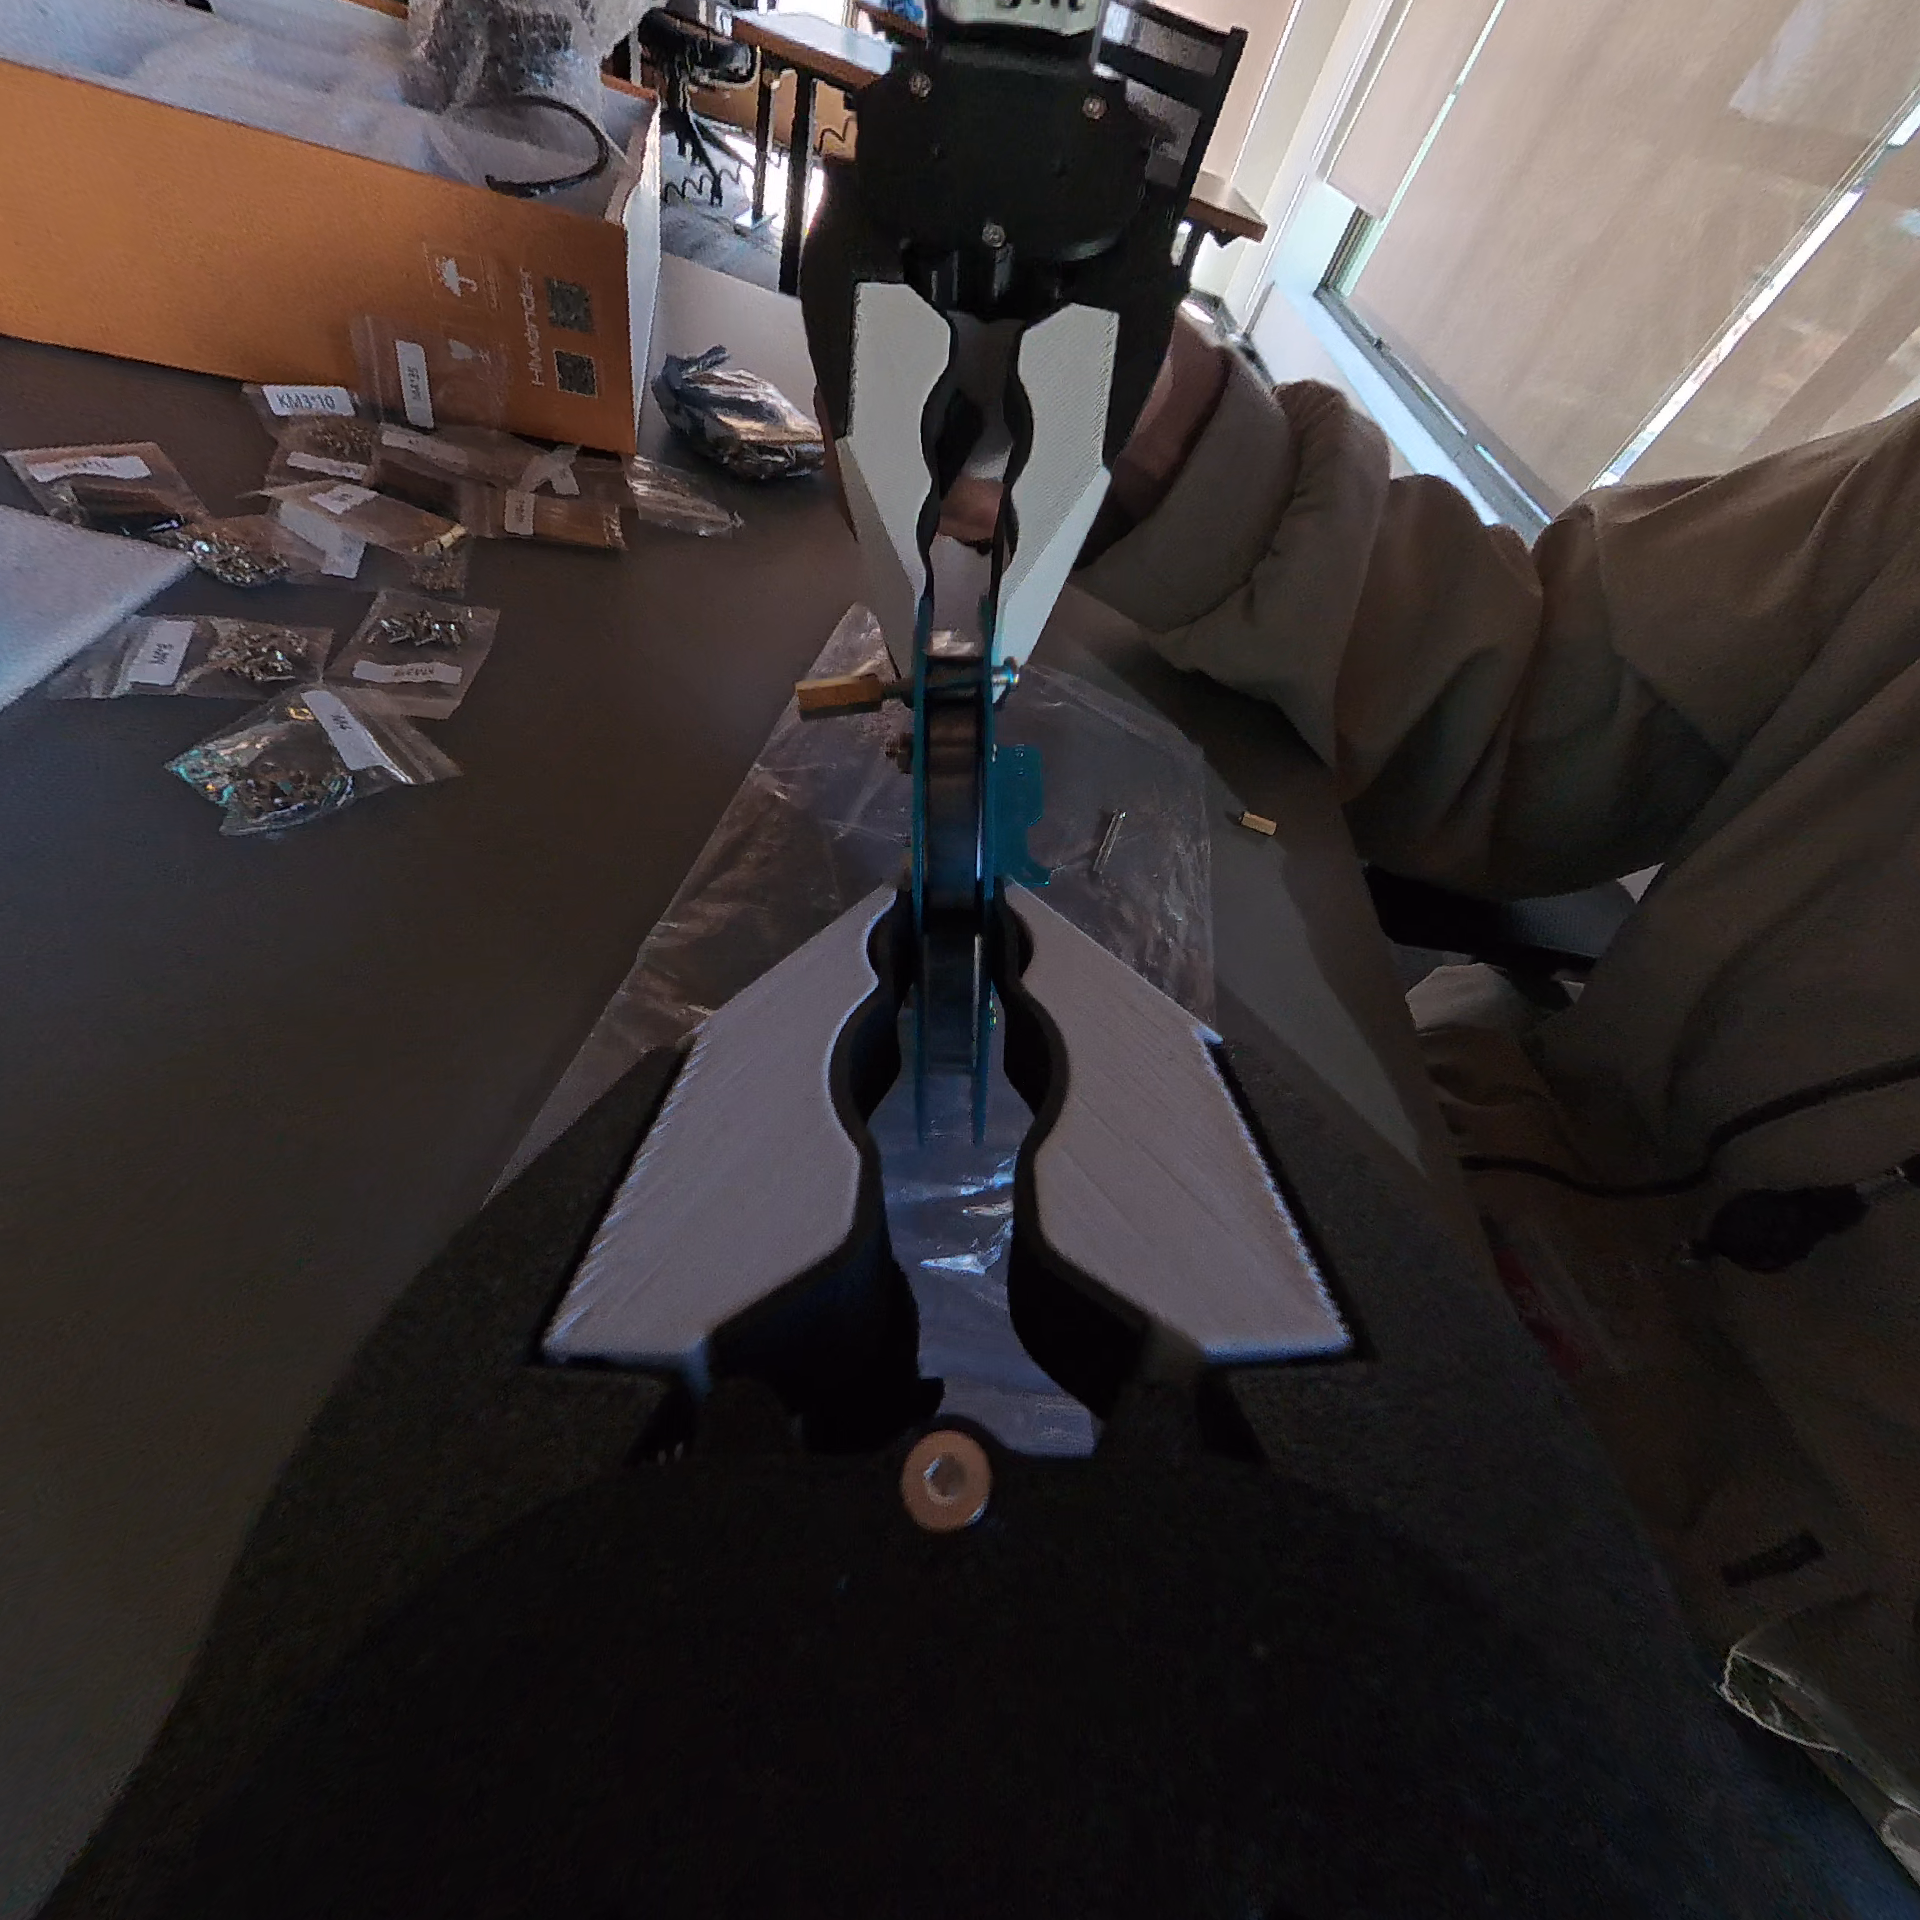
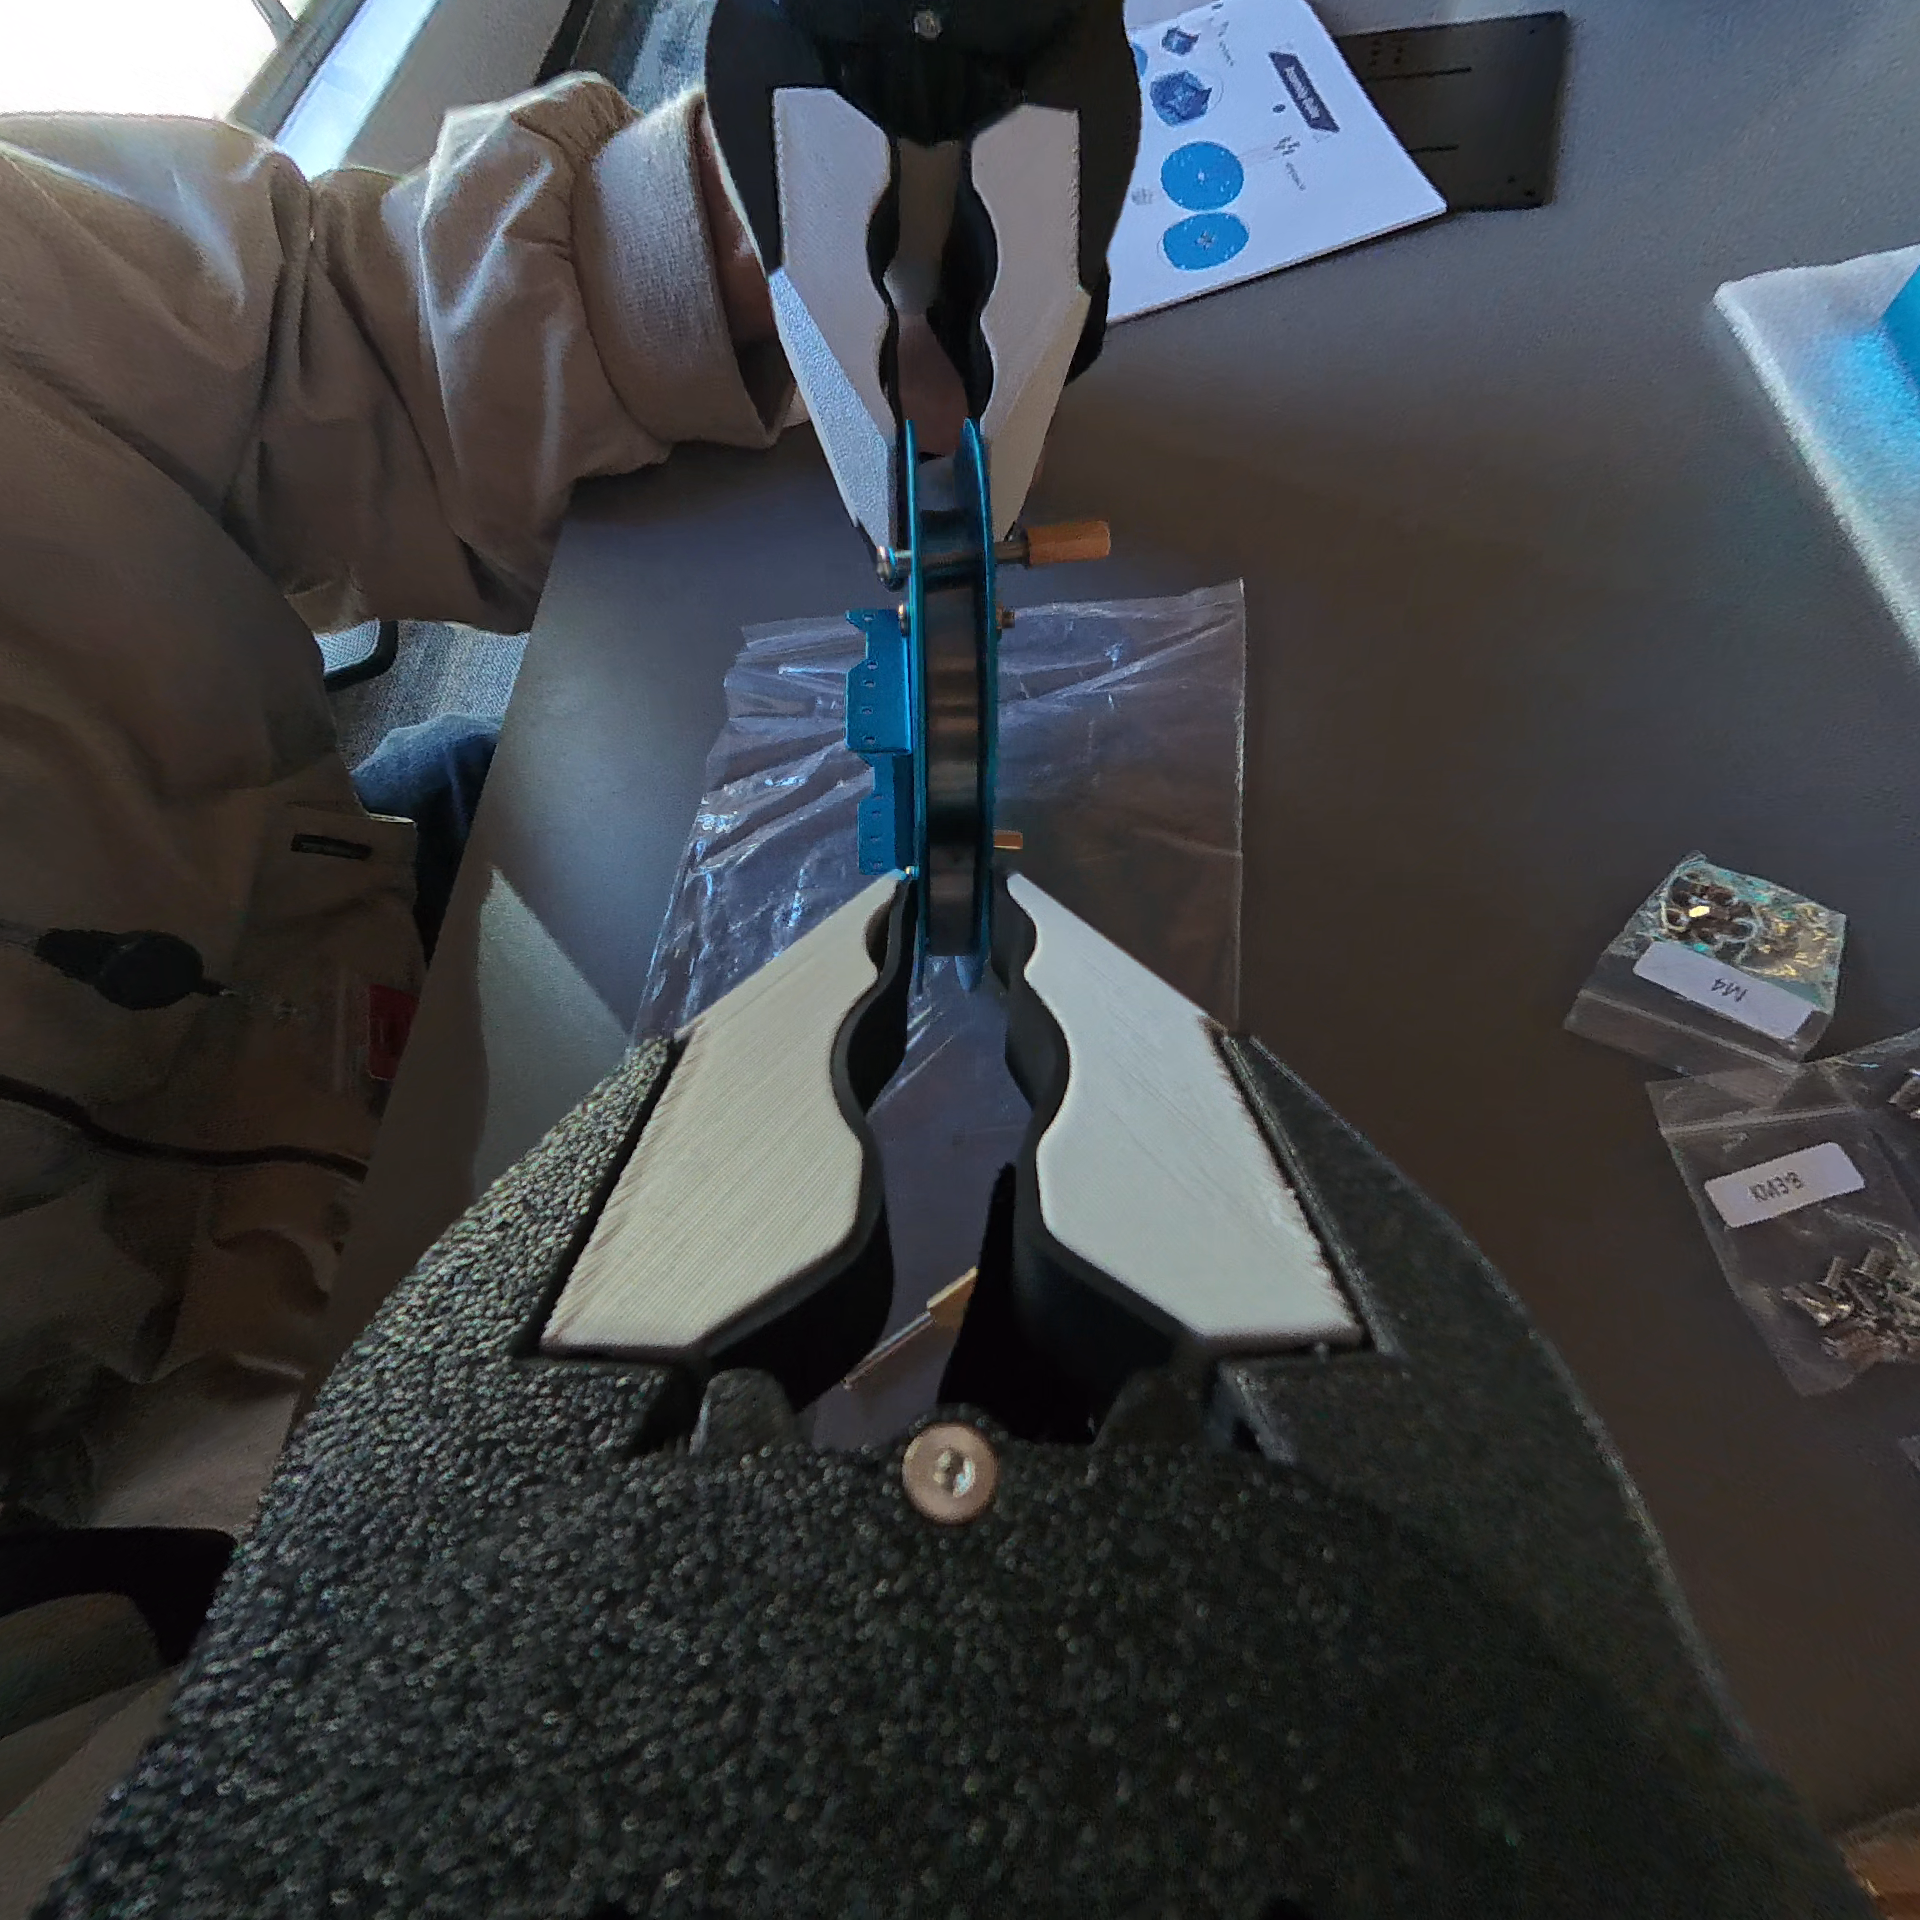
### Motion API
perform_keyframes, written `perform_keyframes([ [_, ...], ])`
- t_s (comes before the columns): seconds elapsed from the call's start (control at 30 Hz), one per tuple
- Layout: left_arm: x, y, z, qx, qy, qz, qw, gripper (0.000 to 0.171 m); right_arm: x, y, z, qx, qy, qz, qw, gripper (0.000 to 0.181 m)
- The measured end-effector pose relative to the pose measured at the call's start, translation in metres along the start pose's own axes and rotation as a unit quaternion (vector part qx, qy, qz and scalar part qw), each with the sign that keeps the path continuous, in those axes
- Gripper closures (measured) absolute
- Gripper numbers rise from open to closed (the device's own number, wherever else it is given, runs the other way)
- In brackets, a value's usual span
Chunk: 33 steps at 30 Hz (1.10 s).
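We hold blue disc assembly [image 1: 948,831] edge-on between both grippers, above plastic bag [image 2: 1122,748] on surface [image 1: 364,935]. Left gripper [image 1: 948,1029] pinches near rim, right gripper [image 2: 951,935] pinches opposite rim. Long axis runs gripper to gripper. Brass standoff [image 2: 1070,542] sticks out sideways.

Each gripper has a black, coarse-textured body that fills the lower half of its own wrist view. The left gripper [image 1: 948,914] and the right gripper [image 2: 951,904] are built alike. Each carries two white ribbed fingers [image 2: 727,1164] with black wavy inner pads. A silver hex-socket screw [image 2: 948,1475] sits on the body centreline at 6 o'clock from the fingertips. In the left wrist view, the opposing unit's round black housing at 12 o'clock carries small screws [image 1: 1093,105]. The person wears a beige padded sleeve [image 1: 1455,665] with a ribbed cuff; the jacket [image 2: 187,1039] has a black cord toggle.
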<state>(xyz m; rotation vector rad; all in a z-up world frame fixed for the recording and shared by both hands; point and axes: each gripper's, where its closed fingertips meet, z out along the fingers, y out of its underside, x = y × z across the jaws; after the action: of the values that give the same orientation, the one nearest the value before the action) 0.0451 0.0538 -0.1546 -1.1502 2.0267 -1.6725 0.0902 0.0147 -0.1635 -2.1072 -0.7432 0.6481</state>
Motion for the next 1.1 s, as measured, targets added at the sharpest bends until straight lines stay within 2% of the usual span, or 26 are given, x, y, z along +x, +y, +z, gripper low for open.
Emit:
perform_keyframes([
  [0.13, 0.001, 0.003, 0.000, -0.010, 0.004, -0.003, 1.000, 0.159, 0.003, 0.003, 0.001, -0.010, 0.010, -0.005, 1.000, 0.167],
  [0.37, -0.006, 0.026, -0.002, -0.053, -0.019, 0.012, 0.998, 0.157, -0.001, -0.006, -0.003, 0.011, 0.013, -0.025, 1.000, 0.167],
  [0.6, -0.007, 0.019, 0.002, -0.032, -0.024, 0.023, 0.999, 0.151, 0.000, -0.009, -0.005, 0.025, 0.019, -0.035, 0.999, 0.166],
  [0.7, 0.001, 0.020, 0.003, -0.035, 0.003, 0.021, 0.999, 0.160, -0.002, -0.010, -0.005, 0.031, 0.009, -0.029, 0.999, 0.167],
  [0.9, 0.005, 0.019, -0.001, -0.048, -0.009, 0.064, 0.997, 0.160, -0.005, -0.007, -0.005, 0.025, -0.003, -0.024, 0.999, 0.168],
  [1.1, 0.003, 0.016, -0.004, -0.034, -0.009, 0.051, 0.998, 0.160, -0.003, -0.006, -0.002, 0.019, 0.008, -0.034, 0.999, 0.168],
])
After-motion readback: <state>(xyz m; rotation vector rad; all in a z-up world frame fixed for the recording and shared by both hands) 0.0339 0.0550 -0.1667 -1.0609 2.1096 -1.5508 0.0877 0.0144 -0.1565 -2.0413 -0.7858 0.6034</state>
